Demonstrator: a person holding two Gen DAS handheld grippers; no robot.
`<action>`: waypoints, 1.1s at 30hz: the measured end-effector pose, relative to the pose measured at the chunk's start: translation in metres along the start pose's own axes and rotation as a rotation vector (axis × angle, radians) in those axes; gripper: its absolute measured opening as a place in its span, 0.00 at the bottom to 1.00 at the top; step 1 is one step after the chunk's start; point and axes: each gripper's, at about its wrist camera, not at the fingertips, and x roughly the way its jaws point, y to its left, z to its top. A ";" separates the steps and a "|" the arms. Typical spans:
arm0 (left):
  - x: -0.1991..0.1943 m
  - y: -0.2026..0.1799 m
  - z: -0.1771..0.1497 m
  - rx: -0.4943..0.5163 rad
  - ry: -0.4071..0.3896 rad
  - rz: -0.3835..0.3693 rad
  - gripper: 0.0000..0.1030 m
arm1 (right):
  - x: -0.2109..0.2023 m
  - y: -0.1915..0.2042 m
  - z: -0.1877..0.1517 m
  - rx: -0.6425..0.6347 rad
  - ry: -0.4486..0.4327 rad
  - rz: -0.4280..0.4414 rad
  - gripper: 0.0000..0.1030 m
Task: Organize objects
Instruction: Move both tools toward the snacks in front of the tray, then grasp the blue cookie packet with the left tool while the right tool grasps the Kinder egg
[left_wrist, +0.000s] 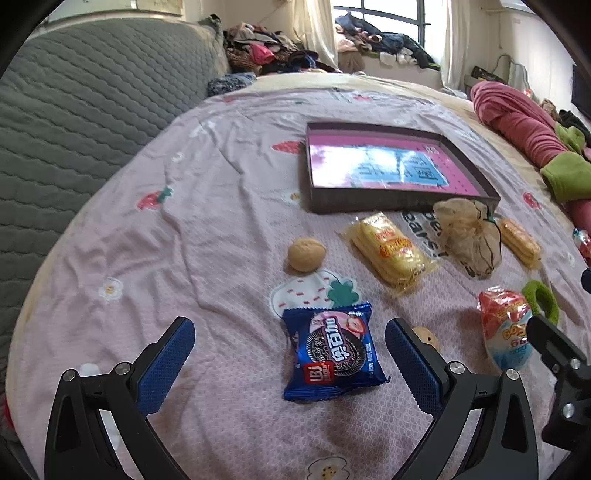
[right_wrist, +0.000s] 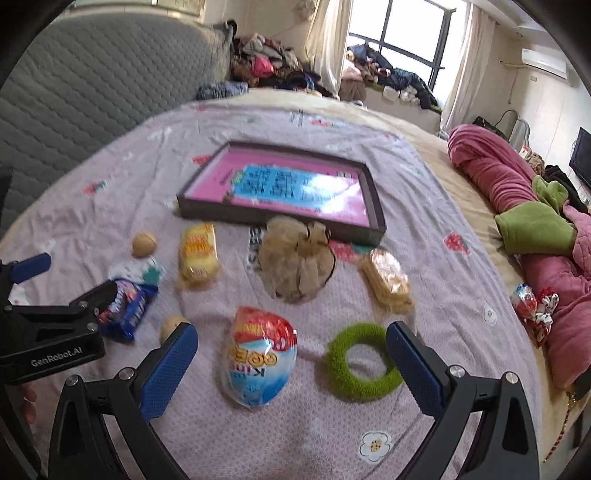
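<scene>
On the pink bedsheet lie a blue cookie packet (left_wrist: 334, 356), a walnut (left_wrist: 306, 254), a yellow wafer pack (left_wrist: 391, 249), a tan mesh pouch (left_wrist: 469, 236), a second wafer pack (left_wrist: 519, 242), an egg-shaped candy pack (left_wrist: 506, 328) and a green ring (left_wrist: 541, 301). A dark tray with a pink base (left_wrist: 402, 202) sits beyond them. My left gripper (left_wrist: 290, 356) is open, its fingers either side of the blue packet. My right gripper (right_wrist: 291, 360) is open around the egg pack (right_wrist: 258, 360), with the green ring (right_wrist: 364, 360) by its right finger. The tray also shows in the right wrist view (right_wrist: 280, 218).
A second small nut (right_wrist: 170, 326) lies by the right gripper's left finger. A rolled pink and green blanket (right_wrist: 517, 192) lies along the right, with wrapped candies (right_wrist: 535, 304) beside it. A grey quilted headboard (left_wrist: 92, 92) stands at the left. Clothes are piled by the window (right_wrist: 388, 77).
</scene>
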 end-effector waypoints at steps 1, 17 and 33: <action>0.002 -0.001 -0.001 0.003 0.007 -0.002 1.00 | 0.004 0.001 -0.002 -0.003 0.012 -0.009 1.00; 0.039 -0.006 -0.008 0.007 0.085 -0.011 1.00 | 0.047 0.014 -0.009 -0.060 0.125 -0.072 0.94; 0.055 -0.012 -0.013 -0.013 0.129 -0.111 0.69 | 0.069 0.028 -0.012 -0.094 0.169 -0.050 0.53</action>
